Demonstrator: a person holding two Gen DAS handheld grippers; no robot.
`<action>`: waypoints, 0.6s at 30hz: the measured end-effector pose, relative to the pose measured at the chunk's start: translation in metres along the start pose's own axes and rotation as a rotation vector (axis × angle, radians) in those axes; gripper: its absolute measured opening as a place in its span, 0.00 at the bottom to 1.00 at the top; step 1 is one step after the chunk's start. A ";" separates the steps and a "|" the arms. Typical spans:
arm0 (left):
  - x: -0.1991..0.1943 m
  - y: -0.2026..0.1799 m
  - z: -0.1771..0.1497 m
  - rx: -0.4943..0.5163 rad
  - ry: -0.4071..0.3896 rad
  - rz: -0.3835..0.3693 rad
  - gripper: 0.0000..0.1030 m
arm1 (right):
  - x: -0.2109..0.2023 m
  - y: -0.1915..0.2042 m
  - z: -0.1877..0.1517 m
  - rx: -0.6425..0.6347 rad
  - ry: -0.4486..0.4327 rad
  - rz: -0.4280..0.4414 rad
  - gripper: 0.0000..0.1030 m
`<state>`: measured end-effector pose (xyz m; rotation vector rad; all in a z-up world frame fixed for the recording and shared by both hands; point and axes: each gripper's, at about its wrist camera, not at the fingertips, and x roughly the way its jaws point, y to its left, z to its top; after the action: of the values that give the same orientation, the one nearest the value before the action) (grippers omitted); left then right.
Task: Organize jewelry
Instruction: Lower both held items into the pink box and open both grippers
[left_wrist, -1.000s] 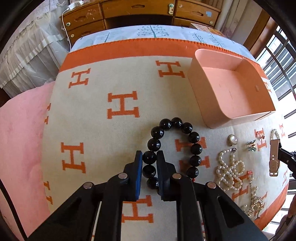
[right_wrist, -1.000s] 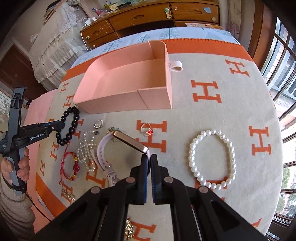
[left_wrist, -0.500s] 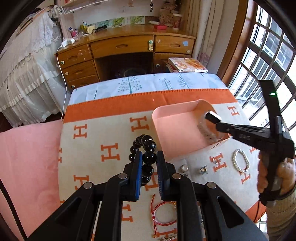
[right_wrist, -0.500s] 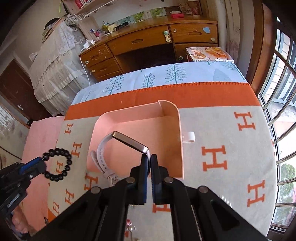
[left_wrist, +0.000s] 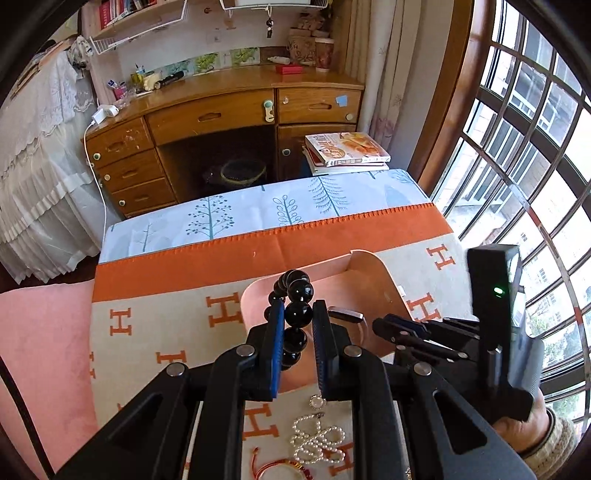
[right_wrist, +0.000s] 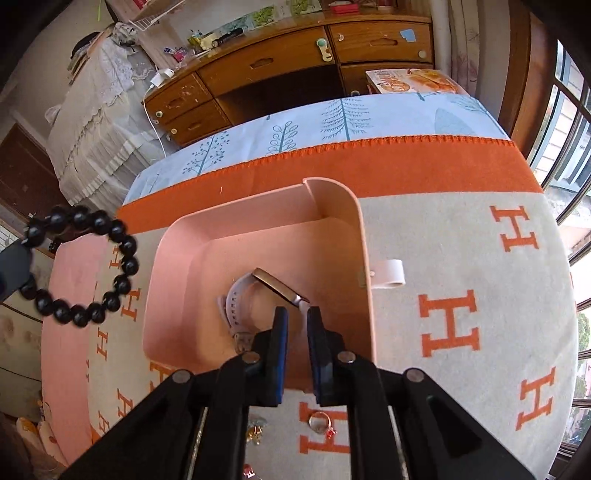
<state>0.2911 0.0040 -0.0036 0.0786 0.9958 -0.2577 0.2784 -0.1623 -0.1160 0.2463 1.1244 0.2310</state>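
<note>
A black bead bracelet (left_wrist: 295, 291) hangs in the air over the near left corner of the pink tray (left_wrist: 369, 258), and my left gripper (left_wrist: 298, 314) is shut on one of its beads. In the right wrist view the bracelet (right_wrist: 125, 266) dangles left of the tray (right_wrist: 177, 280). My right gripper (right_wrist: 293, 314) hovers inside the tray with its jaws opening. A white-strapped watch (right_wrist: 236, 306) lies on the tray floor just ahead of its fingertips, with no pad pressing on it. The left wrist view shows the watch (left_wrist: 345, 314) and the right gripper (left_wrist: 391, 326) over the tray.
On the orange-and-cream blanket (right_wrist: 461, 240) near the tray's front lie a pearl knot (left_wrist: 317, 439), a red cord bracelet (left_wrist: 280, 467), a small round piece (left_wrist: 317, 401) and a ring (right_wrist: 318, 421). A white pull tab (right_wrist: 388, 273) sticks out of the tray's right wall. A wooden desk stands beyond the bed.
My left gripper lifted the bead bracelet off the blanket and carried it to the tray. My right gripper brought the watch over the tray, then its jaws parted and the watch dropped in.
</note>
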 end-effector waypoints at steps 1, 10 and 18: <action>0.009 -0.003 0.002 -0.002 0.012 -0.005 0.12 | -0.007 -0.003 -0.003 -0.001 -0.015 -0.002 0.10; 0.078 -0.001 -0.006 -0.003 0.090 0.094 0.21 | -0.050 -0.022 -0.031 -0.017 -0.082 -0.053 0.19; 0.042 0.009 -0.042 0.020 -0.015 0.165 0.75 | -0.077 -0.025 -0.056 -0.049 -0.139 -0.048 0.47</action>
<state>0.2805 0.0131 -0.0627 0.1758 0.9662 -0.1165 0.1977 -0.2055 -0.0810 0.1885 0.9847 0.1962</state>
